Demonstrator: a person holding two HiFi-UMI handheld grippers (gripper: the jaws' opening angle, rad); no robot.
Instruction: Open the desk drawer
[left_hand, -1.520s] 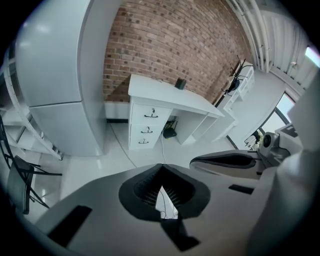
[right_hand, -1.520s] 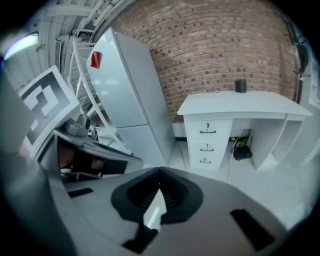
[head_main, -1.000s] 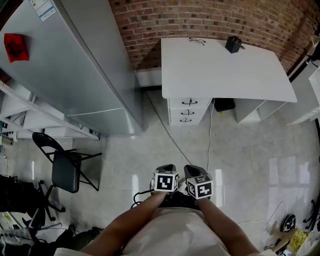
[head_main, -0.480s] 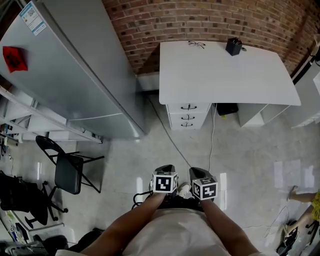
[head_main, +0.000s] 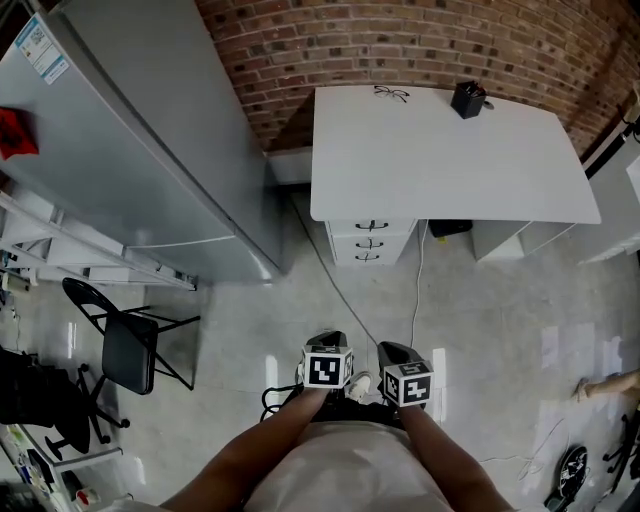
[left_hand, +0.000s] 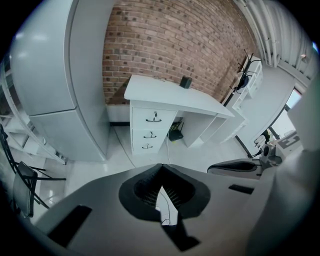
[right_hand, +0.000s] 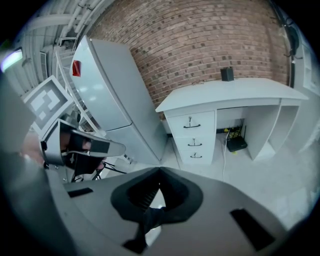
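A white desk (head_main: 450, 150) stands against the brick wall. Under its left end is a stack of three shut drawers (head_main: 368, 241) with black handles, also visible in the left gripper view (left_hand: 150, 131) and the right gripper view (right_hand: 192, 136). My left gripper (head_main: 327, 340) and right gripper (head_main: 397, 352) are held side by side close to my body, well short of the desk, over the pale floor. Both point down and forward toward the drawers. The left gripper's (left_hand: 161, 167) jaws meet with nothing between them. The right gripper's (right_hand: 160, 170) jaws also meet, holding nothing.
A tall grey cabinet (head_main: 130, 150) stands left of the desk. A black folding chair (head_main: 130, 345) is at the left. A cable (head_main: 335, 285) runs across the floor toward the desk. On the desk lie glasses (head_main: 391, 94) and a black box (head_main: 467, 99). Someone's foot (head_main: 605, 385) shows at the right edge.
The view has shifted: the desk sits slightly further left and the grey cabinet looms larger. Both grippers have stayed shut and side by side. A foot has appeared at the right edge.
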